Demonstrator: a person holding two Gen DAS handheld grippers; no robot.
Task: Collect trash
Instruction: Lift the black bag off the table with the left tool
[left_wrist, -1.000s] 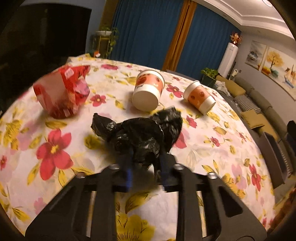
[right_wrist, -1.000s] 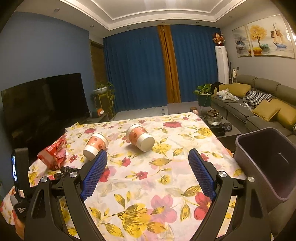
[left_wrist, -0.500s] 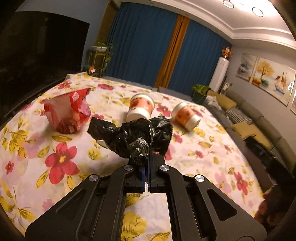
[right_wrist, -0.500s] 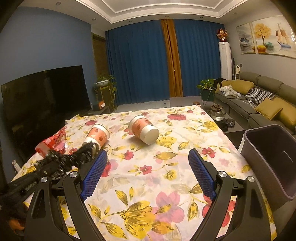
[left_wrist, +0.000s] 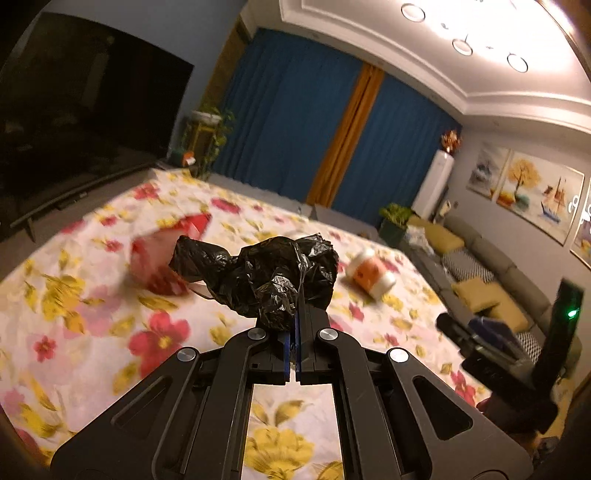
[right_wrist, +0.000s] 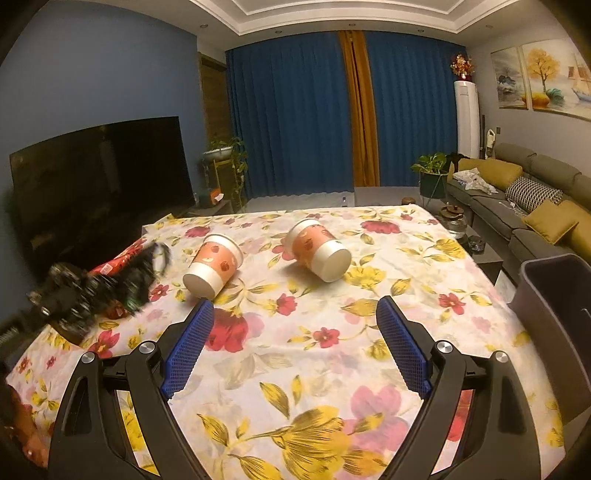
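Observation:
My left gripper is shut on a crumpled black plastic bag, held up off the flowered tablecloth. In the right wrist view that bag and the left gripper are a blur at the left. A red snack bag lies behind the black bag on the table. Two orange-and-white paper cups lie on their sides, one left of the other. My right gripper stands open above the cloth just short of the cups, with nothing between its fingers.
A dark grey bin stands off the table's right edge. A large dark television is beyond the left side. A sofa with cushions and a low side table are at the right.
The left gripper's jaws closed on the black bag and lifted it off the table, tilting up. The right gripper moved forward, closer to the cups, and stayed open.

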